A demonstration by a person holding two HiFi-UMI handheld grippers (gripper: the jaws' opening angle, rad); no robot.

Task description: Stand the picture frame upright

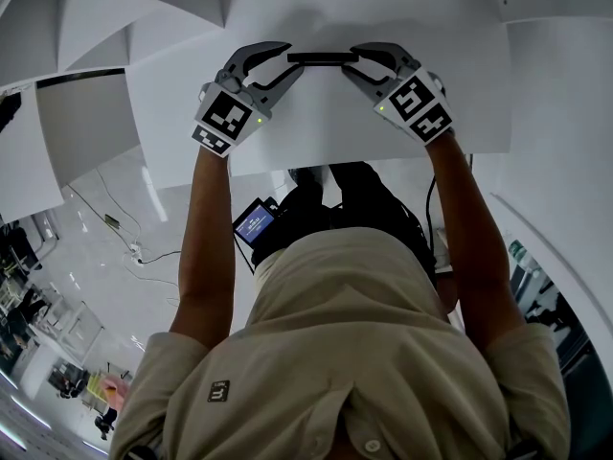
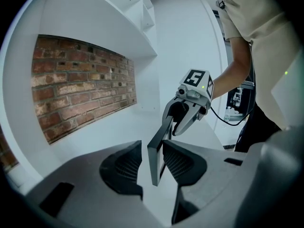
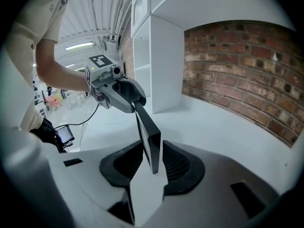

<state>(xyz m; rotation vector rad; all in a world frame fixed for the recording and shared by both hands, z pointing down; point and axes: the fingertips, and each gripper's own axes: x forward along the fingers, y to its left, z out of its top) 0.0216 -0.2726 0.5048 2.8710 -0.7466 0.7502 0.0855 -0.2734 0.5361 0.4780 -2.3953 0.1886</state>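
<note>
Working over a white counter (image 1: 316, 127) set in front of a brick wall (image 2: 80, 87), with a white shelf unit (image 3: 159, 46) at the far end. Checked the shelf compartments that show: nothing visible inside, and no other container in sight. Found the picture frame (image 1: 323, 57) on the counter midway between both hands, on edge and upright or very near it, seen end-on from each tool camera. Judged the main step as good as done: frame already on edge, not lying flat. Left to do, by judgement: confirm that it stands unaided, then back both tools away without nudging it. Cannot tell whether a rear prop is out. Left tool (image 1: 285, 59) straddling one end of the frame, jaws apart, clear gap on one side, other pad close beside the frame but not visibly pressing. Right tool (image 1: 358, 59) straddling the opposite end, jaws likewise apart, slim gap on each side, no clamp.
</note>
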